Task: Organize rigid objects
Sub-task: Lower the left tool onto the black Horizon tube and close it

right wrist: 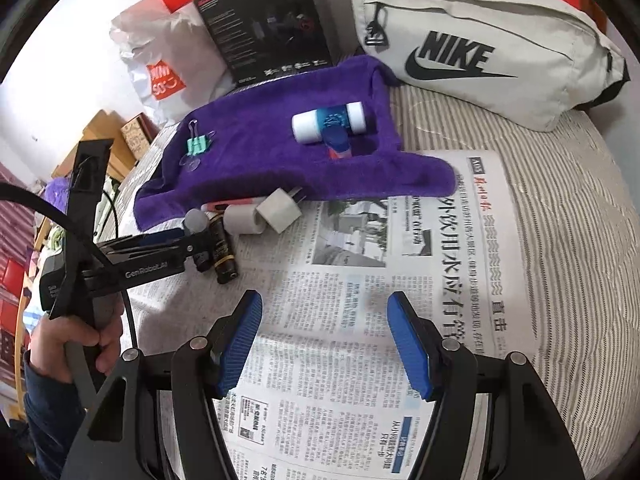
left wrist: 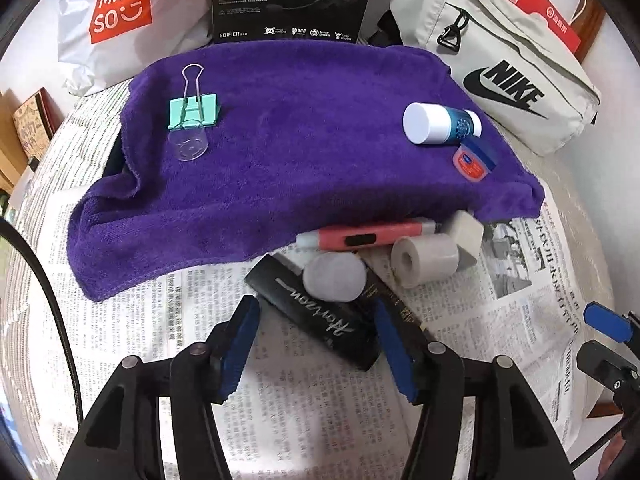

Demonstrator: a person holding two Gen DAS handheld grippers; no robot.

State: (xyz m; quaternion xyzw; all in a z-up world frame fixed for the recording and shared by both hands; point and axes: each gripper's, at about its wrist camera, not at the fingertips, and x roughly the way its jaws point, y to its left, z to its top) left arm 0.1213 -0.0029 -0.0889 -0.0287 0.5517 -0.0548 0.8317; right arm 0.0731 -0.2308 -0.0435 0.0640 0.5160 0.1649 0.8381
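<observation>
On the newspaper (left wrist: 280, 400), just below the purple towel (left wrist: 280, 140), lies a huddle of small things: a black "Horizon" case (left wrist: 320, 316), a grey round cap (left wrist: 334, 276), a black gold-lettered tube (left wrist: 400, 304), a pink cutter (left wrist: 372, 236), a white tape roll (left wrist: 424, 260) and a white plug adapter (left wrist: 466, 232). My left gripper (left wrist: 316, 308) straddles the black case with its jaws open; the left pad stands clear of it. On the towel rest a teal binder clip (left wrist: 194, 110), a clear cup (left wrist: 188, 144), a white-capped bottle (left wrist: 440, 124) and a small tub (left wrist: 474, 160). My right gripper (right wrist: 324, 298) hangs open over bare newspaper.
A pale Nike bag (right wrist: 480, 52) lies at the back right, a black Edifier box (left wrist: 288, 0) and a white Miniso bag (left wrist: 120, 8) behind the towel. A hand (right wrist: 80, 336) holds the left gripper's handle. Striped bedding (right wrist: 560, 200) surrounds the newspaper.
</observation>
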